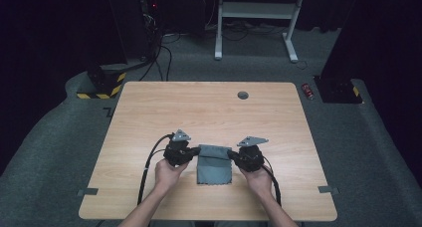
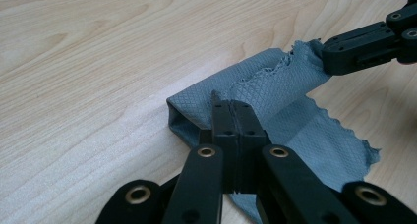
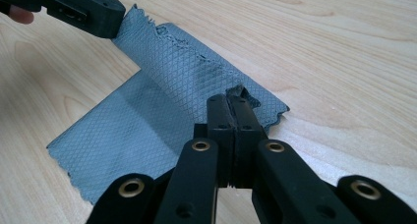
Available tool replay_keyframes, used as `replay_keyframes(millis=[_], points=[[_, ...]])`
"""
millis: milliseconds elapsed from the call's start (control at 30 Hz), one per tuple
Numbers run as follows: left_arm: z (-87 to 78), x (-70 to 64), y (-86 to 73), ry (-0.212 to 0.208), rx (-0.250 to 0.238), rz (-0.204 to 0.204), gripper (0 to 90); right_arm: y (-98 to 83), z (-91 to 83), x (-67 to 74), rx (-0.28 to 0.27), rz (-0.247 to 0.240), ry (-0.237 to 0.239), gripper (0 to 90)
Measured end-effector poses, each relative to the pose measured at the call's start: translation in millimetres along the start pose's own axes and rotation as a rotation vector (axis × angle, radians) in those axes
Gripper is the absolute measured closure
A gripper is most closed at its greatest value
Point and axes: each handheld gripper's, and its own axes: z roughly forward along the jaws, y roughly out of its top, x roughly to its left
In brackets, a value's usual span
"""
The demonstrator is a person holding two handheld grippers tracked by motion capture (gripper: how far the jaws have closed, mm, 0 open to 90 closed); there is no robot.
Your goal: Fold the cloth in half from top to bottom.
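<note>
On the near half of the wooden table, between the two hands, lies a grey cloth. From the high view it looks like a small rectangle, partly folded, with the left gripper at its upper left corner and the right gripper at its upper right corner. Each gripper carries a grey three-cornered plate on top and a black cable that runs back along the forearm.

The high view gives the surroundings: grey carpet around the table, a small dark round cap in the far part of the tabletop, a red can on the floor at the far right, and white desk legs behind. It does not give the detail of the grip.

The left gripper view shows this detail. Its jaws are pressed together on an edge of the cloth, which is raised from the table and makes a hollow fold below. The other gripper bites the far corner. The fabric has a woven diamond pattern and a zigzag cut edge.

The right gripper view shows its jaws also clenched on a corner of the cloth, with a little crumpled fabric between the tips. The lower layer lies flat on the table. The table surface is pale wood with soft grain lines.
</note>
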Motion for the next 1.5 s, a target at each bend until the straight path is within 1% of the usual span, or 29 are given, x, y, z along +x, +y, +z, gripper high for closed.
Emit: replay_keyframes(millis=[33, 100, 133, 167, 267, 300, 333, 367, 400, 433, 467, 500, 533, 633, 667, 700, 733, 833, 967, 1033, 1067, 1100, 1133, 1167, 1200, 1333, 1467, 1500], points=[[-0.3, -0.5, -0.7, 0.0, 0.002, 0.002, 89.9, -0.7, -0.4, 1.0, 0.003, 0.008, 0.002, 89.2], [-0.5, -1.3, -1.7, 0.0, 0.004, 0.004, 89.9, -1.8, -0.5, 1.5, -0.001, 0.003, 0.006, 89.1], [-0.8, -1.5, -2.4, 0.0, 0.004, 0.006, 89.9, -2.4, -0.8, 2.4, 0.001, 0.01, 0.007, 89.2], [-1.2, -2.0, -2.9, -0.003, 0.004, 0.001, 89.9, -3.1, -0.9, 2.6, 0.001, 0.0, 0.008, 89.2], [-2.0, -2.8, -4.4, -0.004, 0.003, 0.006, 89.9, -5.0, -1.9, 4.1, 0.002, 0.0, 0.012, 89.2], [-2.0, -3.5, -5.0, -0.006, 0.003, 0.001, 89.9, -5.6, -2.2, 4.7, 0.004, 0.001, 0.013, 89.2], [-2.1, -3.9, -5.8, -0.004, 0.006, 0.007, 89.9, -6.2, -2.5, 5.1, 0.006, 0.003, 0.014, 89.2], [-2.1, -4.5, -6.5, -0.005, 0.006, 0.009, 89.9, -7.1, -2.4, 5.0, 0.001, -0.006, 0.015, 89.2], [-2.1, -5.4, -7.3, -0.007, 0.005, 0.007, 89.9, -7.8, -3.1, 5.9, 0.009, 0.001, 0.016, 89.2], [-2.3, -5.9, -8.0, -0.007, 0.004, 0.013, 89.9, -8.7, -3.1, 5.9, 0.005, -0.007, 0.016, 89.2], [-2.6, -7.1, -8.9, -0.009, 0.005, 0.01, 89.9, -9.5, -3.1, 5.8, 0.004, -0.016, 0.015, 89.2], [-2.8, -7.7, -9.7, -0.009, 0.007, 0.017, 89.9, -10.4, -3.8, 6.8, 0.011, -0.007, 0.017, 89.1], [-2.8, -8.8, -10.6, -0.009, 0.006, 0.021, 89.9, -11.2, -3.9, 6.8, 0.009, -0.011, 0.016, 89.1], [-2.7, -12.4, -13.8, -0.007, 0.015, 0.032, 89.8, -13.8, -4.7, 7.8, 0.014, -0.008, 0.019, 89.1], [-2.8, -13.5, -15.2, -0.009, 0.016, 0.034, 89.8, -15.2, -4.8, 8.0, 0.013, -0.016, 0.021, 89.1], [-2.9, -14.0, -16.1, -0.008, 0.016, 0.04, 89.8, -16.4, -5.0, 9.2, 0.018, -0.009, 0.021, 89.1], [-3.0, -15.4, -18.1, -0.012, 0.019, 0.037, 89.7, -17.4, -4.9, 9.0, 0.016, -0.021, 0.021, 89.0], [-2.6, -18.0, -23.0, -0.019, 0.027, 0.04, 89.7, -21.6, -5.6, 11.5, 0.03, -0.024, 0.022, 89.0], [-1.7, -21.9, -28.8, -0.022, 0.053, 0.063, 89.7, -26.7, -6.1, 14.2, 0.034, -0.03, 0.031, 89.0], [-1.9, -22.0, -30.9, -0.024, 0.055, 0.064, 89.6, -28.8, -5.9, 15.4, 0.038, -0.036, 0.033, 89.0], [-1.9, -23.0, -32.3, -0.028, 0.053, 0.054, 89.7, -29.9, -5.8, 16.6, 0.04, -0.036, 0.031, 89.0], [-2.0, -23.0, -33.4, -0.029, 0.053, 0.059, 89.6, -31.0, -5.6, 17.2, 0.041, -0.041, 0.031, 89.0], [-2.1, -23.8, -34.4, -0.03, 0.055, 0.054, 89.6, -32.0, -5.4, 17.8, 0.042, -0.042, 0.031, 89.0], [-2.3, -24.2, -35.7, -0.028, 0.056, 0.064, 89.6, -33.0, -5.5, 18.1, 0.044, -0.042, 0.033, 89.0], [-2.6, -25.1, -36.6, -0.029, 0.058, 0.059, 89.5, -34.4, -5.5, 18.8, 0.044, -0.037, 0.036, 88.9], [-3.3, -28.0, -40.4, -0.033, 0.063, 0.067, 89.4, -38.6, -5.9, 20.8, 0.047, -0.033, 0.042, 88.8], [-2.1, -30.8, -43.2, -0.032, 0.076, 0.078, 89.3, -41.8, -5.5, 22.0, 0.053, -0.044, 0.041, 88.7], [-1.6, -31.1, -43.8, -0.033, 0.079, 0.075, 89.2, -42.4, -5.3, 22.2, 0.057, -0.042, 0.042, 88.6]])
